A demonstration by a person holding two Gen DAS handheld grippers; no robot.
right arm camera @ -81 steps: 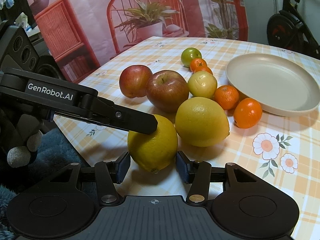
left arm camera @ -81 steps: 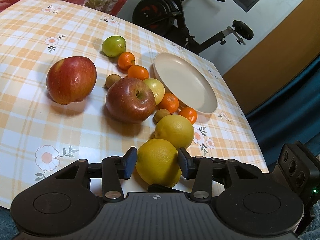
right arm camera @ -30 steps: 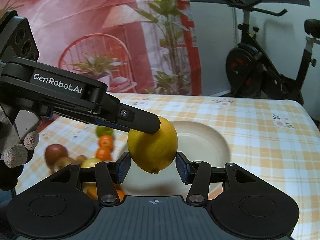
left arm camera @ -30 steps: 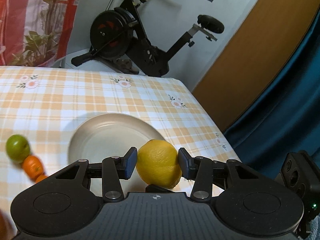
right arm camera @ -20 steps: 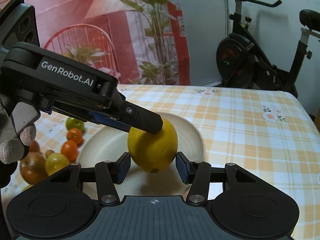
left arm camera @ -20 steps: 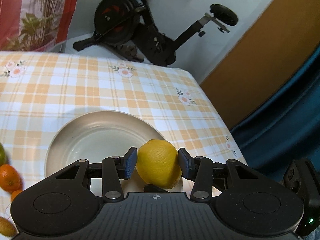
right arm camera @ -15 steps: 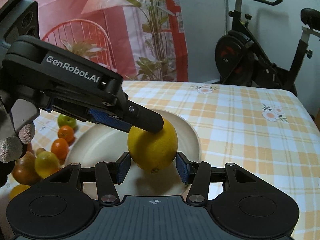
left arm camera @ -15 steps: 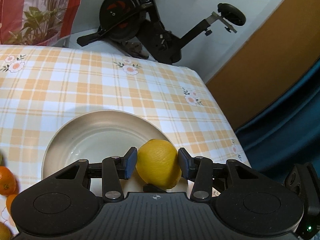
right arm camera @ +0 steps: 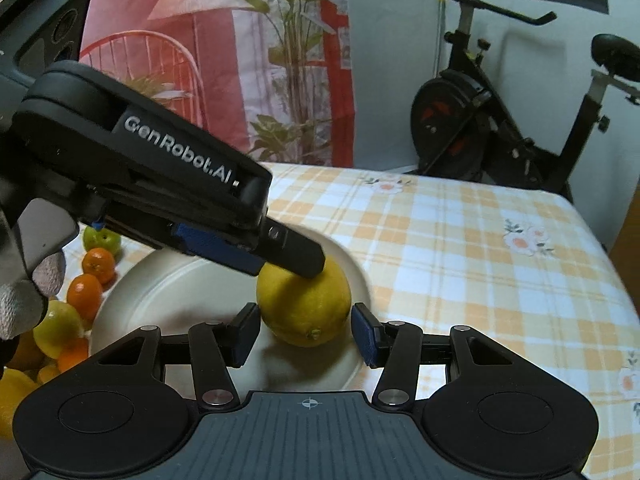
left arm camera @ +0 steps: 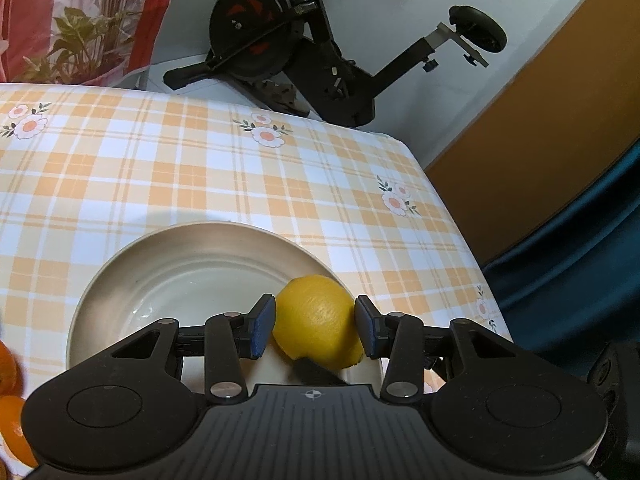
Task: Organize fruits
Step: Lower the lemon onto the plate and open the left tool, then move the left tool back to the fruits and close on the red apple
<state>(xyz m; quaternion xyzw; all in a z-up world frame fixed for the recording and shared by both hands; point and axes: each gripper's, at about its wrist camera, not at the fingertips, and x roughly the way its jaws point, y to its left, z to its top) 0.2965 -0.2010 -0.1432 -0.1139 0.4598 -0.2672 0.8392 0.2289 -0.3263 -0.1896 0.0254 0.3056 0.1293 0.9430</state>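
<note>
One yellow lemon is gripped from two sides at once. My left gripper has its blue pads against the lemon's flanks, and its jaws are closing on it. My right gripper is shut on the same lemon, crosswise to the left one. The left gripper's upper finger lies across the lemon's top in the right wrist view. The lemon is low over the near right part of a beige plate; I cannot tell whether it rests on the plate.
Left of the plate lie a green fruit, two mandarins and a yellow fruit. A gloved hand holds the left gripper. The checked tablecloth ends at the right edge. An exercise bike stands behind.
Both grippers lifted the lemon from the fruit pile, carried it over the plate and lowered it. In the last half second little has moved.
</note>
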